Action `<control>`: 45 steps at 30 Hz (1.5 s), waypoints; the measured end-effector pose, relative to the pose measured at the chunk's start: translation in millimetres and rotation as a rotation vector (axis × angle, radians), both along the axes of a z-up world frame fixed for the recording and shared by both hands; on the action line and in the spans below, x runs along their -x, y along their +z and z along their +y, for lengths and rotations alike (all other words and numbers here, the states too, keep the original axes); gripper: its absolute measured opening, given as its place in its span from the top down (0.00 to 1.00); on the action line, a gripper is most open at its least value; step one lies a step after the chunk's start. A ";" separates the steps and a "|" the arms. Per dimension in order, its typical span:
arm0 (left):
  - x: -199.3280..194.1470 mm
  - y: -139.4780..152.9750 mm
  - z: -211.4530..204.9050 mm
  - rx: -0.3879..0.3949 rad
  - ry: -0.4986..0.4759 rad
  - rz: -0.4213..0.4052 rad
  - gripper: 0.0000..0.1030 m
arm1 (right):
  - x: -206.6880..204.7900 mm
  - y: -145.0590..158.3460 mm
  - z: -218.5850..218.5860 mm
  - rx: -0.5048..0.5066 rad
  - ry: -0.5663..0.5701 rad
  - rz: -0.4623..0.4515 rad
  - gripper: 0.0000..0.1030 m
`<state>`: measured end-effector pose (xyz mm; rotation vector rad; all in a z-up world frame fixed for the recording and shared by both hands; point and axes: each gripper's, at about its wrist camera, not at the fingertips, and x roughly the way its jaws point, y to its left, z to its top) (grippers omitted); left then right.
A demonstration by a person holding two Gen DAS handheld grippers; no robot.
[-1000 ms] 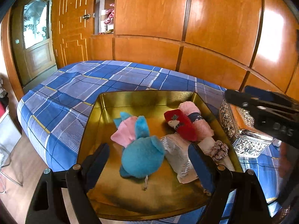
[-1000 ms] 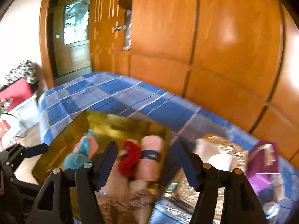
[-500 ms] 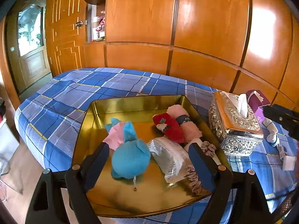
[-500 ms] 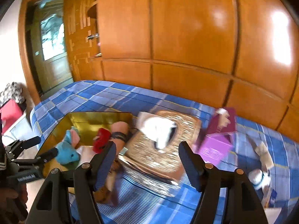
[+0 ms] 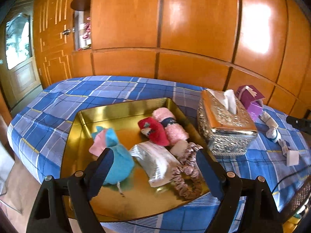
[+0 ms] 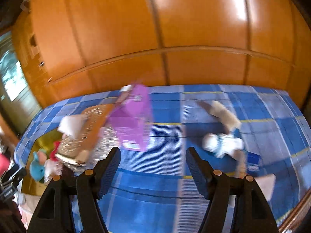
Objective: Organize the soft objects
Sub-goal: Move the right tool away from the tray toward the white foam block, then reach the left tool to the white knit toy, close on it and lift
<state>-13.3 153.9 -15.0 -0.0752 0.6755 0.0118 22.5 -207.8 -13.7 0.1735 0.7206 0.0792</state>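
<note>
Both grippers stand with jaws apart and nothing between the pads: the left gripper (image 5: 153,165) hangs over the near half of the tray, and the right gripper (image 6: 152,164) hangs over bare bedcover, its view blurred.

Behind everything runs the orange wood-panelled wall (image 5: 194,29). Below it lies the bed (image 5: 108,91) in a blue plaid cover. On the cover sits the gold tray (image 5: 124,108), holding the soft things. In the left wrist view, the silver tissue box (image 5: 225,128) stands just beside the tray at 3 o'clock, and the purple box (image 5: 250,99) stands beyond it, toward 2 o'clock.

Inside the tray, the blue plush toy (image 5: 118,163) with pink ears sits at 9 o'clock, partly behind the left finger. The silver-white pouch (image 5: 155,161) lies at the middle. The pink rolled towel (image 5: 171,126) lies at 1 o'clock, with the red plush (image 5: 153,131) touching its left side. The scrunchie (image 5: 186,174) curls at 4 o'clock, near the right finger.

In the right wrist view, a white and blue soft bundle (image 6: 223,143) lies on the cover at 2 o'clock from the fingers, well apart from the tray, with a tan piece (image 6: 225,114) just beyond it; blur hides what they are.
</note>
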 end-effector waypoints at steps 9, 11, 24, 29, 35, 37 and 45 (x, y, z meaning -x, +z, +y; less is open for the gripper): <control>4.4 6.7 -29.0 -0.025 -0.103 -0.010 0.15 | 11.3 -3.1 -64.1 -0.057 -0.203 0.013 0.32; 5.5 7.9 -36.2 -0.034 -0.126 -0.011 0.15 | 13.9 -4.1 -72.8 -0.073 -0.232 0.012 0.32; 5.1 11.4 -82.8 -0.085 -0.265 0.002 0.15 | 20.9 -14.3 -108.6 -0.108 -0.328 0.018 0.32; 3.7 12.2 -103.8 -0.109 -0.327 0.005 0.15 | 23.5 -14.2 -124.9 -0.135 -0.369 0.005 0.32; -0.4 11.8 -130.4 -0.130 -0.404 0.017 0.15 | 28.6 -14.5 -148.6 -0.158 -0.430 -0.014 0.32; -2.5 11.9 -139.9 -0.131 -0.431 0.023 0.15 | 29.9 -16.8 -157.2 -0.171 -0.451 -0.012 0.32; -10.9 7.4 -181.4 -0.182 -0.550 0.039 0.17 | 38.3 -25.4 -175.6 -0.235 -0.451 -0.042 0.31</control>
